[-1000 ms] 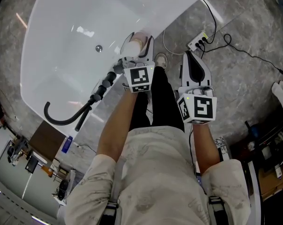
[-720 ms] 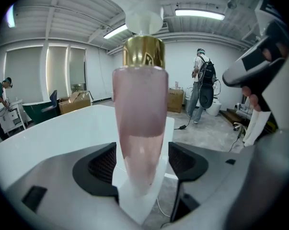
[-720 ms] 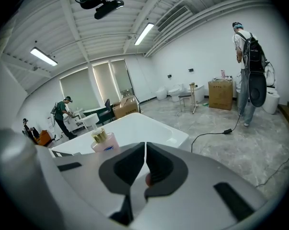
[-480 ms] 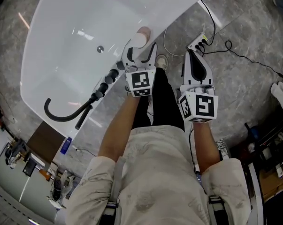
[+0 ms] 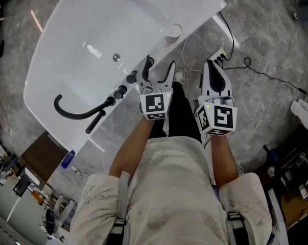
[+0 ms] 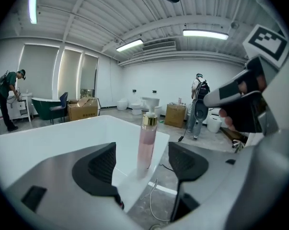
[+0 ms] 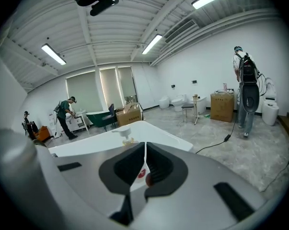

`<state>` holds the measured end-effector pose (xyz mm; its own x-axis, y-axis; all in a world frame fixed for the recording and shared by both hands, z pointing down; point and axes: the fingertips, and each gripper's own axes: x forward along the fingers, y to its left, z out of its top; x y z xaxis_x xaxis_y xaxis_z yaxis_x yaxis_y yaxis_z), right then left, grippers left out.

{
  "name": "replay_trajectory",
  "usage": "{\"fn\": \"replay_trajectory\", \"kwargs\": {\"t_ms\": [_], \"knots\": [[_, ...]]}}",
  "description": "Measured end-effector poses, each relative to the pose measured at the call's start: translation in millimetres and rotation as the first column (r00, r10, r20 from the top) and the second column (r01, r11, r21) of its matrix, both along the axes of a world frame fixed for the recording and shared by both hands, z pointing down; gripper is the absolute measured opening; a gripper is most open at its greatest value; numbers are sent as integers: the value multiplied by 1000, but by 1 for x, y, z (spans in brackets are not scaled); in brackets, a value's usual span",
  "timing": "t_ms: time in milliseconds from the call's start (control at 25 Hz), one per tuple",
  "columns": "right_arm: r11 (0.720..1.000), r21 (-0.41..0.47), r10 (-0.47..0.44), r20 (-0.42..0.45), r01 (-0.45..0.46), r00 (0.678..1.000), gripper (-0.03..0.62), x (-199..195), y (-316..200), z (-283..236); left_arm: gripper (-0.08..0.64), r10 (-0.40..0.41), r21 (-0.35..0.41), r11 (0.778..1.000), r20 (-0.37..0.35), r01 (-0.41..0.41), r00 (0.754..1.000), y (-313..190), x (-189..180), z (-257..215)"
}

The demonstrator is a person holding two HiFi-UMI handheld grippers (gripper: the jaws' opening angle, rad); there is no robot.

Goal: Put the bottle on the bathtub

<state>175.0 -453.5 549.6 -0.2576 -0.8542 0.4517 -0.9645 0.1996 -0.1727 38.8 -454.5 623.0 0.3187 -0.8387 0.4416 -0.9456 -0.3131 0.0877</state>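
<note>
The pink bottle (image 5: 172, 32) with a gold collar and white pump stands upright on the near rim of the white bathtub (image 5: 87, 19). My left gripper (image 5: 159, 64) is open and sits a short way back from it, holding nothing. In the left gripper view the bottle (image 6: 146, 145) rises beyond the gap between the spread jaws of the left gripper (image 6: 144, 163), on the bathtub (image 6: 58, 140) rim. My right gripper (image 5: 213, 65) is shut and empty, over the floor beside the tub. In the right gripper view (image 7: 144, 150) only the pump head (image 7: 121, 132) shows above the jaws.
A black hand shower with hose (image 5: 74, 112) and faucet knobs (image 5: 121, 90) sit on the tub rim to the left. A power strip with cables (image 5: 218, 54) lies on the marble floor. People (image 6: 198, 104), cardboard boxes (image 6: 82, 110) and toilets stand in the far room.
The left gripper opened, let go of the bottle and drew back from the rim. The bottle now stands alone on the tub edge. The right gripper stayed shut and barely moved.
</note>
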Motion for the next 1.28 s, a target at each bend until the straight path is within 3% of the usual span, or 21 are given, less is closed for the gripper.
{"fn": "replay_trajectory", "kwargs": {"t_ms": [480, 880, 1280], "knots": [[986, 134, -92, -42, 97, 995, -8, -73, 54, -69, 323, -88, 136, 987, 20, 85, 996, 91, -106, -96], [961, 238, -126, -71, 140, 989, -8, -137, 112, -133, 322, -183, 258, 949, -12, 180, 983, 164, -202, -181], [905, 381, -176, -71, 190, 982, -8, -199, 136, -198, 313, -234, 384, 899, 13, 211, 972, 199, -275, -267]]}}
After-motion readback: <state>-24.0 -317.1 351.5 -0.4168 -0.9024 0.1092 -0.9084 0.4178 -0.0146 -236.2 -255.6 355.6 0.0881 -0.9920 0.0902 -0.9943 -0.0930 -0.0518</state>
